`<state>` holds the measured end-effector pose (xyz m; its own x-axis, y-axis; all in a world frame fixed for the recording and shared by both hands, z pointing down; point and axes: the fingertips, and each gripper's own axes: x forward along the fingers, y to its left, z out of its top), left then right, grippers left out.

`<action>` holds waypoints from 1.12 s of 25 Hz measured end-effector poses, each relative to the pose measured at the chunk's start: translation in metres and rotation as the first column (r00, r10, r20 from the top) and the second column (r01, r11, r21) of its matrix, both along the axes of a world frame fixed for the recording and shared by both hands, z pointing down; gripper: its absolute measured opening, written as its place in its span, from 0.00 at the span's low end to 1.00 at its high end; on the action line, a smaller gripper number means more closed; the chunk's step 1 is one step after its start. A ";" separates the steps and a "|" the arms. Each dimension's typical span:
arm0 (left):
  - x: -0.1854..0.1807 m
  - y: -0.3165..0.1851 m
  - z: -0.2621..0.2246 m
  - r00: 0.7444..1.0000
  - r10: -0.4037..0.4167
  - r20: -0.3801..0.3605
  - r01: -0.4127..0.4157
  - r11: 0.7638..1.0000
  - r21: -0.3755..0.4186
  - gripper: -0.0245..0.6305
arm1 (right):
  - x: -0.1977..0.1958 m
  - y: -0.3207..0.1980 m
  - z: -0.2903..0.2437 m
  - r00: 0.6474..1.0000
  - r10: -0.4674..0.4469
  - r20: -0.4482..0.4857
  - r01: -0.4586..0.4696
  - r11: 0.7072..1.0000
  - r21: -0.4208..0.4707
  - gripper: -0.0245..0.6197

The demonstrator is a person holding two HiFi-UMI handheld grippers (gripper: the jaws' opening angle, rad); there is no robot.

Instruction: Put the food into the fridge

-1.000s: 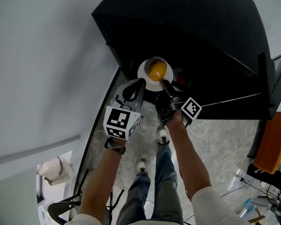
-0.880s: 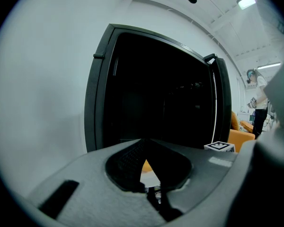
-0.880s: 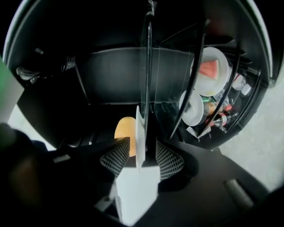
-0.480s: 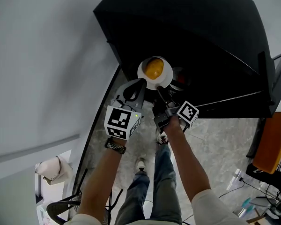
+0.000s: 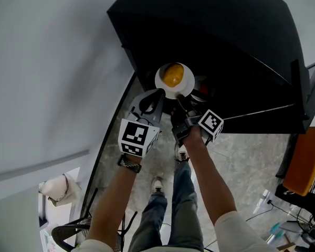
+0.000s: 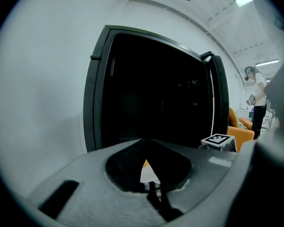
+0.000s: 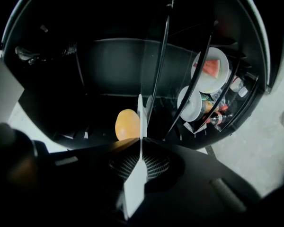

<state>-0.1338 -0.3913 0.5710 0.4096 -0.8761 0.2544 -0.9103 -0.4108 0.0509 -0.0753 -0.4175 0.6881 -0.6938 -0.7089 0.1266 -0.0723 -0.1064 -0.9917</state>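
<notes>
A pale wall (image 5: 42, 62) fills the left of the head view, grey stone floor (image 5: 252, 156) the lower right, and a black fridge (image 5: 226, 51) stands open across the top.

The right claw (image 5: 181, 100) is at frame centre, clamped on the near rim of a white plate (image 5: 188, 85). Its jaws have just been closing, with that rim between them. In the right gripper view the plate shows edge-on as a thin white line running up from between the pads. An orange (image 5: 173, 75) sits on the plate, at the fridge's opening; whether the plate rests on a shelf I cannot tell.

The left claw (image 5: 158, 94) hangs just left of the plate, its 2 jaws together at the tips and holding nothing. Whether it touches the plate cannot be told.

Inside the fridge, at the right of the right gripper view, a plate of watermelon (image 7: 209, 70) and a white dish (image 7: 189, 103) stand on shelves, with small bottles (image 7: 217, 115) nearby. Dark shelf edges (image 7: 158, 74) cross in front of them.

An orange chair (image 5: 307, 159) stands at the right edge of the head view, and a person (image 6: 255, 103) stands far off at the right of the left gripper view.
</notes>
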 end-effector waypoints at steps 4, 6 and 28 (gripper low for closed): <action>-0.002 -0.002 0.001 1.000 -0.007 -0.008 0.007 1.000 0.001 0.03 | -0.002 -0.006 -0.001 1.000 0.010 0.010 -0.010 1.000 -0.009 0.07; -0.002 -0.003 0.003 1.000 -0.011 -0.011 0.011 1.000 -0.002 0.03 | -0.001 -0.009 0.000 1.000 0.014 0.010 -0.014 1.000 -0.009 0.07; -0.006 -0.003 0.016 1.000 -0.019 -0.023 0.019 1.000 -0.025 0.03 | -0.006 -0.049 -0.002 0.996 0.085 0.033 -0.083 0.995 -0.052 0.07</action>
